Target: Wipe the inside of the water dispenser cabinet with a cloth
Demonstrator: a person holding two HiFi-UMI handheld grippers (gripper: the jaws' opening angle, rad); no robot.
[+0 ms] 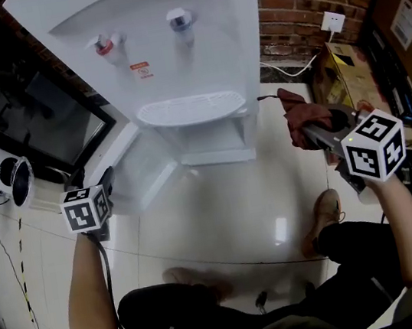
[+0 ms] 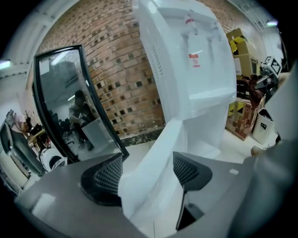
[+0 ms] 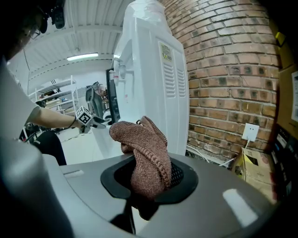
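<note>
The white water dispenser (image 1: pixel 172 49) stands against a brick wall, and its lower cabinet door (image 1: pixel 142 174) is swung open to the left. In the head view my left gripper (image 1: pixel 105 181) is at the door's outer edge. Its jaws stand open in the left gripper view (image 2: pixel 146 174), with the white door edge (image 2: pixel 153 186) showing between them and the pads not pressing on it. To the right of the cabinet, my right gripper (image 1: pixel 310 129) is shut on a bunched brown cloth (image 1: pixel 303 113). That cloth (image 3: pixel 146 158) rises out of the jaws in the right gripper view.
A black-framed glass panel (image 1: pixel 42 108) leans on the wall left of the dispenser. Cardboard boxes (image 1: pixel 346 68) and a wall socket (image 1: pixel 334 22) are at the right. The person's shoe (image 1: pixel 323 219) rests on the glossy white floor.
</note>
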